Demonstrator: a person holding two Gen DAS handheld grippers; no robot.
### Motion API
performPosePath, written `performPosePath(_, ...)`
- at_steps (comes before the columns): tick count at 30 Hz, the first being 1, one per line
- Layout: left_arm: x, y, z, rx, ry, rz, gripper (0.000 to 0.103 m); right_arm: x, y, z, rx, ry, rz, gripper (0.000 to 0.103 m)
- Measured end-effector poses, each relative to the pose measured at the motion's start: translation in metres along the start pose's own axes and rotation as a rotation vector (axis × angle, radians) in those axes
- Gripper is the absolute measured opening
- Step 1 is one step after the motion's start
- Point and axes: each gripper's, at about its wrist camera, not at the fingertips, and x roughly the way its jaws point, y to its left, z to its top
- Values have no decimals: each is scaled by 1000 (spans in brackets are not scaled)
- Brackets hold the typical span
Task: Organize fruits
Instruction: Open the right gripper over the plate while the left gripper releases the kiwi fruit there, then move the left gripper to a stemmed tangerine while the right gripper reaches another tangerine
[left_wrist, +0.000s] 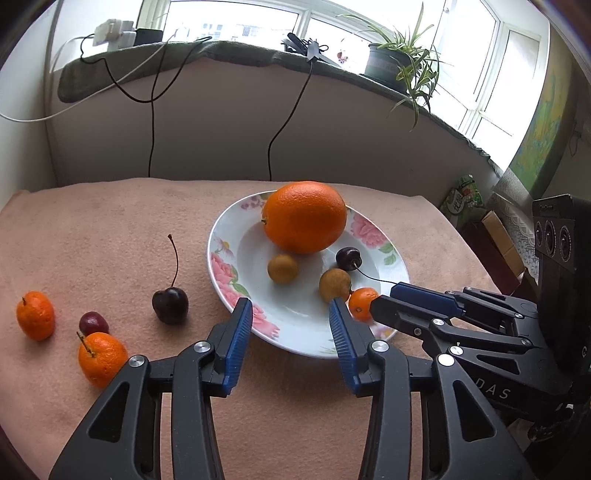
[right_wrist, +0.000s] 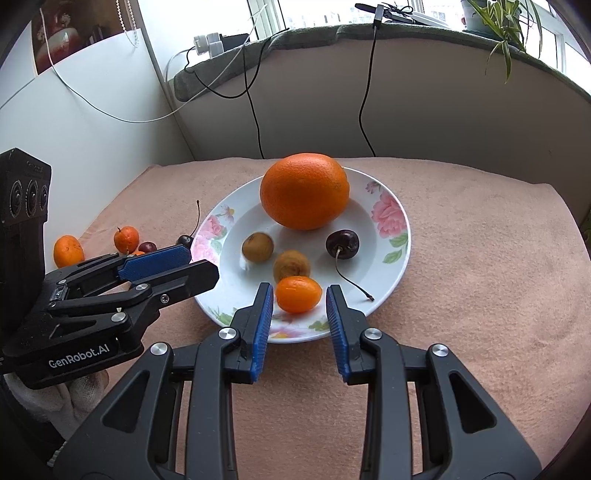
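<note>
Where lettering can be read, it sits on the tools. The left wrist view shows "DAS" in pale capitals on the body of the right hand-held gripper (left_wrist: 384, 299), cut off at its edge. A green packet (left_wrist: 463, 197) beyond the worktop (left_wrist: 92, 240) carries print too small to read.

In this view the left hand-held gripper (left_wrist: 291, 306) stands released, its blue pads moderately apart over the near rim of the flowered plate (left_wrist: 221, 266), with nothing between them. On the plate lie a large orange (left_wrist: 304, 218), two brown longans (left_wrist: 283, 268) (left_wrist: 335, 285), a dark cherry (left_wrist: 348, 257) and a kumquat (left_wrist: 360, 304) at the right gripper's tips. On the pink cloth to the left of the plate are a stemmed cherry (left_wrist: 170, 305), a smaller cherry (left_wrist: 94, 323) and two small mandarins (left_wrist: 35, 315) (left_wrist: 101, 358).

The right wrist view shows "GenRobot.AI" in white on the left hand-held gripper (right_wrist: 203, 264), which reaches in from the left beside the plate's rim (right_wrist: 402, 258). The right hand-held gripper (right_wrist: 300, 295) is drawn in narrow, and the kumquat (right_wrist: 298, 294) sits on the plate's near side right between its fingertips (right_wrist: 266, 295) — it looks clenched on the fruit at the very tips, though contact is hard to see. The loose fruits lie at far left.
</note>
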Motion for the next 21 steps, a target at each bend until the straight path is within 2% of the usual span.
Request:
performPosePath(2,-1,0,0,0,-1,3,42,-1,0,0,-1,-5,-4,32)
performPosePath(4,-2,0,0,2,-3,6,42,-4,-1,0,4,-16,-8,47)
performPosePath(5,-2,0,-1,2,-4,7,42,-5,-1,0,6,-25,-9,62)
performPosePath(6,-3,1,-1,1,-5,7,42,-7,0,0,7,-34,-9,68)
performPosePath(7,-4,1,-1,1,-6,7,43,-8,0,0,6,-37,-7,68)
performPosePath(9,-6,2,-1,0,-10,12,52,-10,1,1,4,-40,-5,68)
performPosePath(13,-9,4,-2,-7,-14,15,53,-13,3,3,0,-45,-9,68)
performPosePath(17,-16,8,-4,-13,-31,32,68,-15,4,5,6,-48,-10,68)
performPosePath(21,-24,12,-5,-9,-43,63,72,-18,7,6,9,-63,-7,81)
